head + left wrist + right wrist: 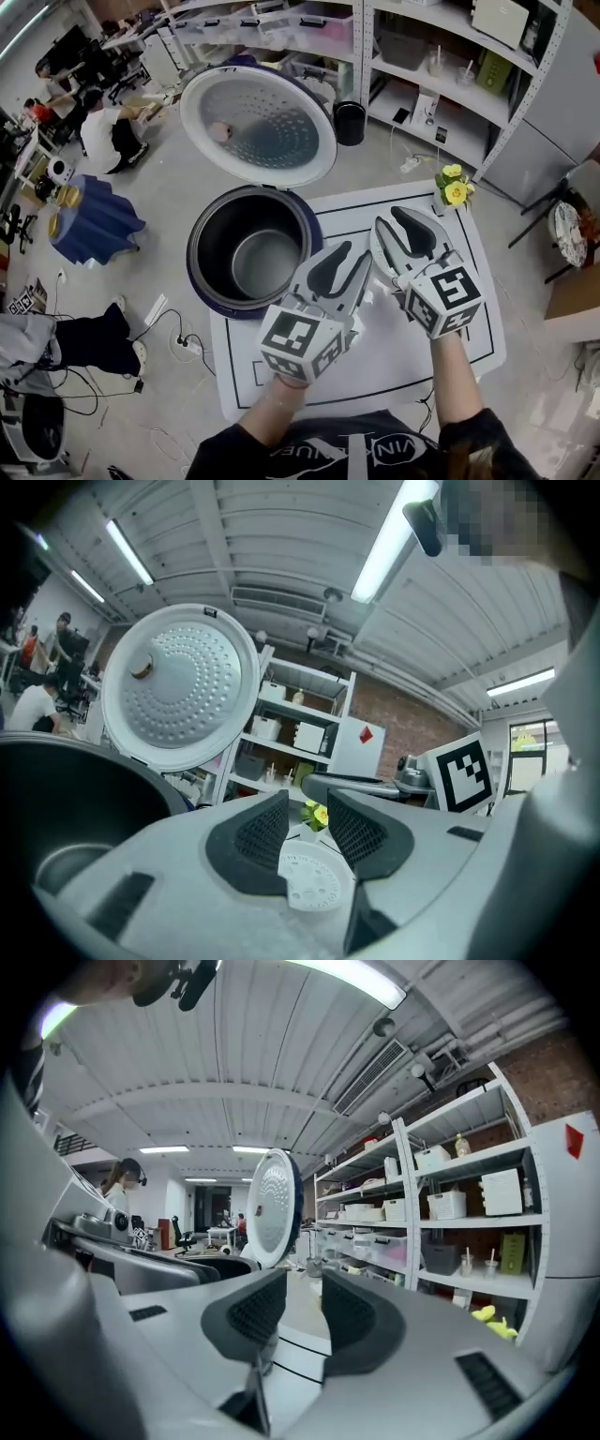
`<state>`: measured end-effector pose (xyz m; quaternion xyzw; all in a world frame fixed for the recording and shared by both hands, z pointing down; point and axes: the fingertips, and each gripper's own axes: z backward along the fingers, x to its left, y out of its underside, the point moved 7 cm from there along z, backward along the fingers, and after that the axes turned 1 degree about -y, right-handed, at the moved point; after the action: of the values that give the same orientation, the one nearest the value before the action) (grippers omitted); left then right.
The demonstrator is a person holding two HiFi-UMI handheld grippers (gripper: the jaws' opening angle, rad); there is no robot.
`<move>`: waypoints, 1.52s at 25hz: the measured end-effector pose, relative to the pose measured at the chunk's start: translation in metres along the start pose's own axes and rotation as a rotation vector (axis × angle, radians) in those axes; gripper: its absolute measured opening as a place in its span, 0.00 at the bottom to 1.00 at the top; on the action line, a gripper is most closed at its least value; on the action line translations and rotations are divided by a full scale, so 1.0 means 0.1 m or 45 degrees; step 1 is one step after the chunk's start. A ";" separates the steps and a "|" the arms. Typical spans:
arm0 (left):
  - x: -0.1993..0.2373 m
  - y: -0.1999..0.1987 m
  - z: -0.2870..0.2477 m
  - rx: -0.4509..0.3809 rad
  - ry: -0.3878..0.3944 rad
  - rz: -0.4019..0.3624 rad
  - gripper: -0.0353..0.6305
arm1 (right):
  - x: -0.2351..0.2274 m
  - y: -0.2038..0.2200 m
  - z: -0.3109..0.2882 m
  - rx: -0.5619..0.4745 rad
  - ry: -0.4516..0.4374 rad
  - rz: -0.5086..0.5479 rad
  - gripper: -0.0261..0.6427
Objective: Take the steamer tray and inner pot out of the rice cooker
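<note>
The rice cooker [208, 298] stands upright at the left edge of the white bench [483, 323], with its mouth facing straight up. Its lid [258, 122] is hinged on the far side and swung fully open, so the perforated inner face is turned toward the near side. The inner pot [225, 234] sits upright inside the cooker body, mouth up, dark walls running down to a grey bottom.

Both forearms come in from the near edge, with the marker cubes nearest the person. The left gripper [358, 258] is held roughly level just right of the cooker, pointing far and a little right. Its jaws are partly apart and the pads grip nothing. Yellow flowers [319, 813] show through the gap, and I cannot place the small white disc low between the jaws.

The right gripper [398, 217] lies just beside it on the right, also roughly level and pointing far. Its jaws are likewise partly apart and hold nothing. Shelves [450, 1213] stand at the far right.
</note>
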<state>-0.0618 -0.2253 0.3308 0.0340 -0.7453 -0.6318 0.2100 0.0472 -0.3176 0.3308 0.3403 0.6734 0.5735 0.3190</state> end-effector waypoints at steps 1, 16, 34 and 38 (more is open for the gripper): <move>0.01 -0.02 0.06 -0.011 0.002 0.011 0.23 | 0.06 -0.02 -0.03 -0.007 -0.020 0.000 0.20; 0.66 -0.32 1.23 -0.070 -0.196 0.068 0.23 | 0.82 -0.05 -0.57 0.017 -0.191 -0.131 0.20; 1.93 -0.13 1.87 0.144 -0.625 0.026 0.29 | 0.99 0.26 -0.86 0.170 -0.117 -0.185 0.26; 2.00 -0.08 1.80 0.204 -0.603 0.012 0.31 | 0.99 0.26 -0.87 0.174 -0.119 -0.206 0.26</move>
<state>-0.3094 -0.1232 0.3567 -0.1019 -0.8216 -0.5602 0.0289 -0.0782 -0.2816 0.3646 0.3323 0.7205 0.4823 0.3713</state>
